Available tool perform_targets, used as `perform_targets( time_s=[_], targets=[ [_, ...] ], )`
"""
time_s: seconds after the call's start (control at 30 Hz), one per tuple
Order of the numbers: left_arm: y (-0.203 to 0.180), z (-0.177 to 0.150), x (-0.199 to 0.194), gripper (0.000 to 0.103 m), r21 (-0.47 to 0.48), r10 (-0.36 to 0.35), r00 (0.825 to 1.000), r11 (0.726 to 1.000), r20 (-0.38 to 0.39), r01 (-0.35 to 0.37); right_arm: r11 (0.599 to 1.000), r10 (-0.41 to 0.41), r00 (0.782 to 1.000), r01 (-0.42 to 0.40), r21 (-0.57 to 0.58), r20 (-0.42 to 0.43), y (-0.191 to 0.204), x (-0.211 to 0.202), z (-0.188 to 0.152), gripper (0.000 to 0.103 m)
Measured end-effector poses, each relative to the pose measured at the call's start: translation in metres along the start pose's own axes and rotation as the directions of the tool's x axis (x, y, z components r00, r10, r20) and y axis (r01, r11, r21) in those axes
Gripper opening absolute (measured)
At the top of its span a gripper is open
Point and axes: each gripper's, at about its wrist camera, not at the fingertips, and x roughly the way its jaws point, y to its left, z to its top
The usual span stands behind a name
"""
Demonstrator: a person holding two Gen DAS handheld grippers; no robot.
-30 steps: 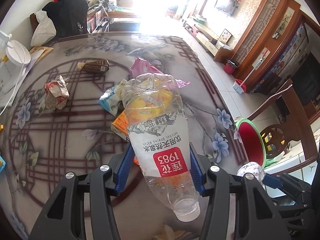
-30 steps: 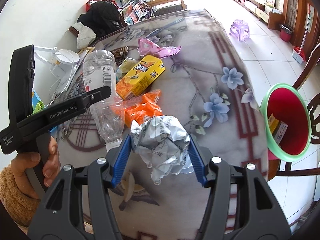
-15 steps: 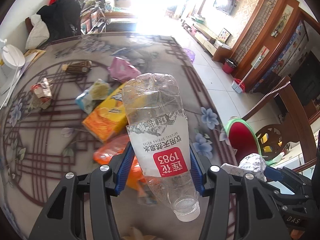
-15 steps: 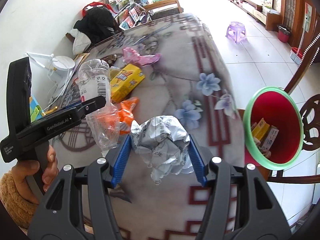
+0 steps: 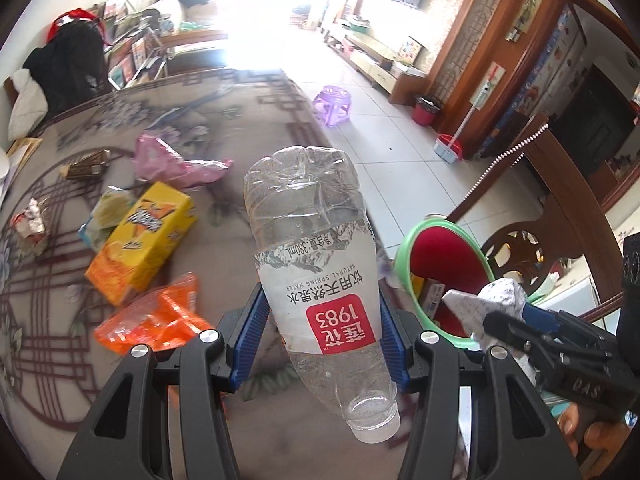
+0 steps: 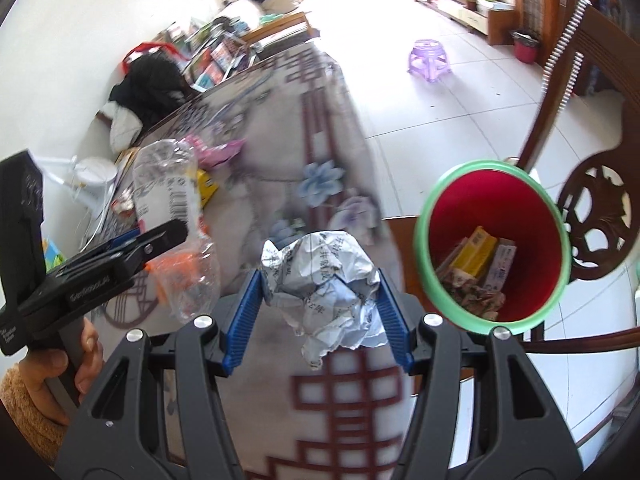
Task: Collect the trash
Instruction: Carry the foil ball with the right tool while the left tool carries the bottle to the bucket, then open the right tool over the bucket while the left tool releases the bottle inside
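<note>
My left gripper (image 5: 320, 332) is shut on a clear plastic water bottle (image 5: 312, 256) with a red label, held above the table. My right gripper (image 6: 320, 312) is shut on a crumpled paper ball (image 6: 320, 276), held over the table's right edge. A red bin with a green rim (image 6: 440, 208) stands to the right of the table, with cartons inside; it also shows in the left wrist view (image 5: 404, 252). The bottle (image 6: 168, 192) and left gripper appear at the left of the right wrist view. The paper ball (image 5: 500, 296) shows at the right of the left wrist view.
On the patterned table (image 5: 224, 128) lie a yellow carton (image 5: 140, 240), an orange wrapper (image 5: 156, 316), a pink bag (image 5: 172, 160), a brown carton (image 5: 86, 164) and a crumpled wrapper (image 5: 28, 220). A wooden chair (image 6: 592, 224) stands behind the bin. A purple stool (image 6: 428, 56) is on the floor.
Both grippers have moved right toward the table's edge and the bin, each keeping its load. The bin now looks larger and nearer in both views.
</note>
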Motion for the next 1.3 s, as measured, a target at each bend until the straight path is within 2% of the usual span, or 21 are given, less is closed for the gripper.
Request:
perform_targets(
  time_s=[0.23,0.5,0.63,0.7,0.77,0.87,1.07,1.3],
  targets=[
    [-0.02,0.005,0.01,0.049,0.059,-0.028,0.999,0.998,-0.025,0.03,0.993,-0.084,0.996,0.081,0.087,0.029,-0.05,-0.011,0.004,0.055],
    [-0.052,0.007,0.025,0.049,0.161,-0.067,0.995,0.984,-0.076,0.078,0.971,-0.189,0.981,0.18,0.161,0.043,-0.1,-0.003,0.023,0.057],
    [-0.069,0.009,0.034,0.049,0.199,-0.09,0.991,0.974,-0.101,0.109,0.952,-0.221,0.973,0.201,0.233,0.065,-0.117,-0.003,0.035,0.074],
    [-0.078,0.012,0.04,0.049,0.214,-0.114,0.987,0.967,-0.114,0.136,0.945,-0.238,0.968,0.212,0.248,0.08,-0.12,-0.006,0.038,0.075],
    [-0.088,0.015,0.046,0.049,0.237,-0.145,0.981,0.956,-0.127,0.172,0.935,-0.274,0.959,0.248,0.252,0.074,-0.122,-0.008,0.038,0.081],
    [-0.109,0.019,0.059,0.049,0.273,-0.199,0.967,0.932,-0.162,0.237,0.917,-0.327,0.943,0.303,0.26,0.054,-0.127,-0.013,0.031,0.082],
    [-0.149,0.028,0.082,0.049,0.317,-0.225,0.956,0.907,-0.187,0.275,0.881,-0.361,0.932,0.333,0.336,0.023,-0.148,-0.027,0.008,0.084],
    [-0.193,0.038,0.093,0.049,0.379,-0.249,0.953,0.876,-0.174,0.298,0.844,-0.409,0.91,0.353,0.402,0.059,-0.163,-0.057,0.0,0.084]
  ],
)
